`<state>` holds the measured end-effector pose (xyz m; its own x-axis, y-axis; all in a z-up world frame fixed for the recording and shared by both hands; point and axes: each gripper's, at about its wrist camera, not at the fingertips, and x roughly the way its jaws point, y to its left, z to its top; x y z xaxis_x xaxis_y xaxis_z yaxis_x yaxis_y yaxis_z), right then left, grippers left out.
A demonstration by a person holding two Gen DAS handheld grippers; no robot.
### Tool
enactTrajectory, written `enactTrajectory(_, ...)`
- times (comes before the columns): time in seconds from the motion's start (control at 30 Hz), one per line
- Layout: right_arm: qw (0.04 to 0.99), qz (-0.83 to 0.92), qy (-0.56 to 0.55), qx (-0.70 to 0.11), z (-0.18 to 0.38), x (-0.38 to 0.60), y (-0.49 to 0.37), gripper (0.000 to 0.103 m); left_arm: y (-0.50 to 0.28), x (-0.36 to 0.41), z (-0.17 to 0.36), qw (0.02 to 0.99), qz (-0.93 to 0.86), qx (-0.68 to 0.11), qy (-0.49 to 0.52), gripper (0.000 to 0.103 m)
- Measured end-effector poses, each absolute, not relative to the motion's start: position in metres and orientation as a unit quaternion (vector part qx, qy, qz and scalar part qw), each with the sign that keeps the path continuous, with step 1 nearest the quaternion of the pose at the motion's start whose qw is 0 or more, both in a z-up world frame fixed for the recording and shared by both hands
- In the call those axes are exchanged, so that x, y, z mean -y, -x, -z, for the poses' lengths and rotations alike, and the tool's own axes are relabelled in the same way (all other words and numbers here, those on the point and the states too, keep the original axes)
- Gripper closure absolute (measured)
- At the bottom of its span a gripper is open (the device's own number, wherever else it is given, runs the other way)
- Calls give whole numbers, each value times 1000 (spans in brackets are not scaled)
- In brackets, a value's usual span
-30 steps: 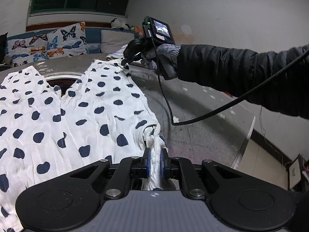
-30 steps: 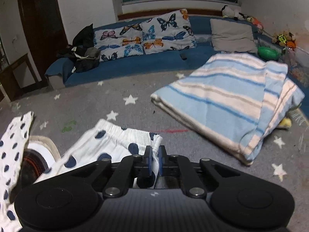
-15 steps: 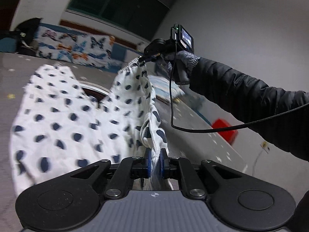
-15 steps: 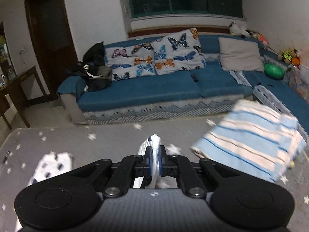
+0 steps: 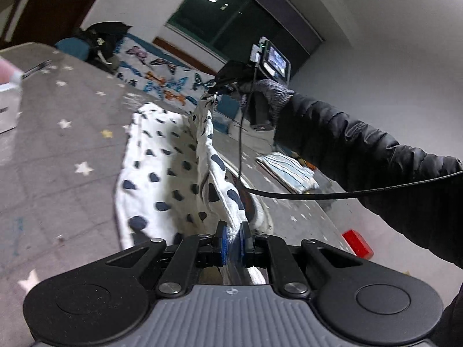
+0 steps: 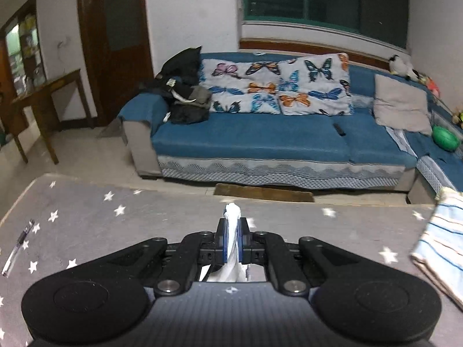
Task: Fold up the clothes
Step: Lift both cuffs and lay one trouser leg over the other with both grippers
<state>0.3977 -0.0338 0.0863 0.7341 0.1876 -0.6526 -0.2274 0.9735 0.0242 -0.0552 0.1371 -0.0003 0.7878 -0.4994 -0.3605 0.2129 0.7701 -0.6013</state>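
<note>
Both grippers swung polka-dot garment (image 5: pixel 162 170) edge up off star-print cover (image 5: pixel 72 133); rest sags there. Left gripper (image 5: pixel 233 238) and right gripper (image 5: pixel 215 89) clamp hem tight. Risk: thin bunched pinch slips out mid-swing, fold lands skewed.

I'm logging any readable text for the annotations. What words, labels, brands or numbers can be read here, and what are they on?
None can be read.
Small screen on the right tool: lit, too small to read.
White box at the left edge: dark marks, blurred.
Pen on the star-print cloth: no legible print.
</note>
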Motion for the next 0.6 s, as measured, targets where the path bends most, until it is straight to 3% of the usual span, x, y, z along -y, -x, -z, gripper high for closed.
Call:
enactTrajectory(0.23,917,-167,20,-362,-52,-33,-399,94,72,-151,8,901,163,-268,301,94)
enactTrajectory(0.4,910,-210,21,-358,-52,-38,-390,87,78,-155,15,897,148,-278,310,94)
enactTrajectory(0.6,891,-228,56,-387,-54,-31,-384,87,80,-154,17,896,147,-283,308,93)
